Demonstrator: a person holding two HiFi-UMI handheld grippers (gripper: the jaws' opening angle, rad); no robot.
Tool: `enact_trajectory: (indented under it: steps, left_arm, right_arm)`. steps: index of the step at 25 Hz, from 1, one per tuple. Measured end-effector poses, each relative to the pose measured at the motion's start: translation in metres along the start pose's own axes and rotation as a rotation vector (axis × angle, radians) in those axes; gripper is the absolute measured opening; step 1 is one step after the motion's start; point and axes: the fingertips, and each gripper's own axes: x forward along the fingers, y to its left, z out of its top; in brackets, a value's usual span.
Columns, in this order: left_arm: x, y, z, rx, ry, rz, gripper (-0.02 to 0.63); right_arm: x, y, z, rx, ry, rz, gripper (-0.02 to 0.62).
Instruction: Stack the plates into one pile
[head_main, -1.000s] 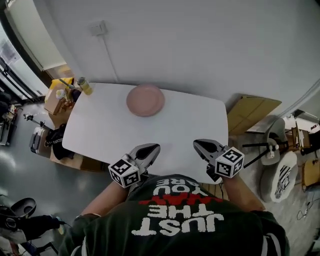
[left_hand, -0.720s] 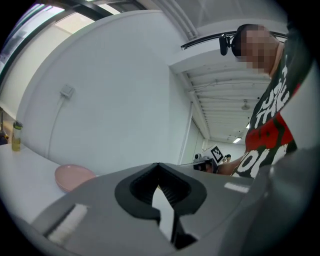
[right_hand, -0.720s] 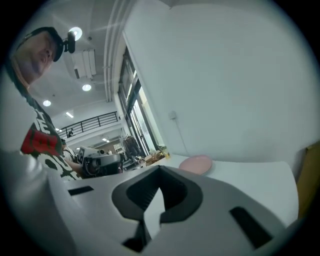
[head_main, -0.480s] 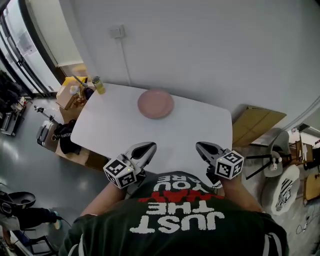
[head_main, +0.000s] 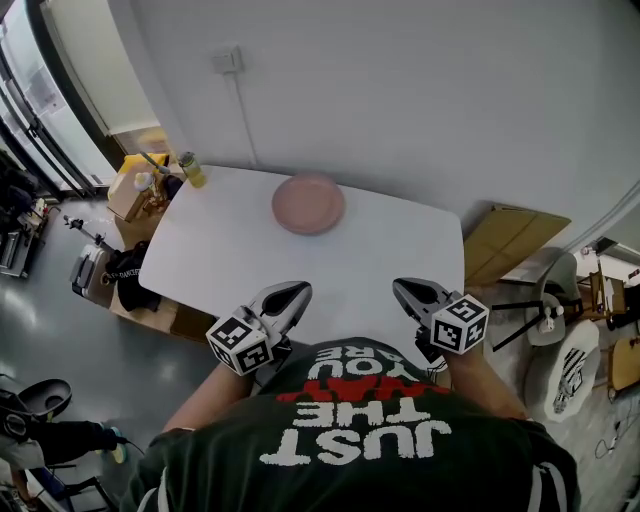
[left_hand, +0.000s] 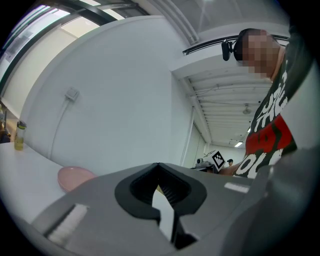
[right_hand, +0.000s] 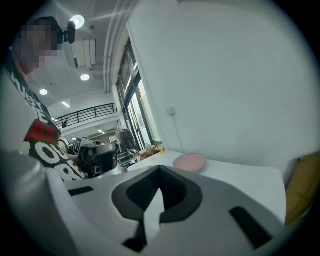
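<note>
Holding the left tongs (head_main: 298, 291) and the right tongs (head_main: 402, 289) side by side at the near edge of the white worktop (head_main: 230, 250), close against the chest, forearms flanking the body, tips pointing away and angling slightly inward. Holding both tongs closed, gripping nothing. Facing the pink plates (head_main: 308, 203), sitting in one pile near the worktop's far edge, well apart from both tongs.

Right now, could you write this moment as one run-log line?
left gripper: shut, empty | right gripper: shut, empty | both: above near table edge | pink plates: together at far side, untouched
</note>
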Motion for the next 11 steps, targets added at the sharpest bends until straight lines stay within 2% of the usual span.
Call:
enact_trajectory:
  steps: [11]
  left_arm:
    - [0.0065, -0.0018, 0.0008, -0.001, 0.006, -0.024, 0.008]
  right_arm:
    - [-0.0024, 0.0017, -0.0001, -0.018, 0.01, 0.002, 0.005]
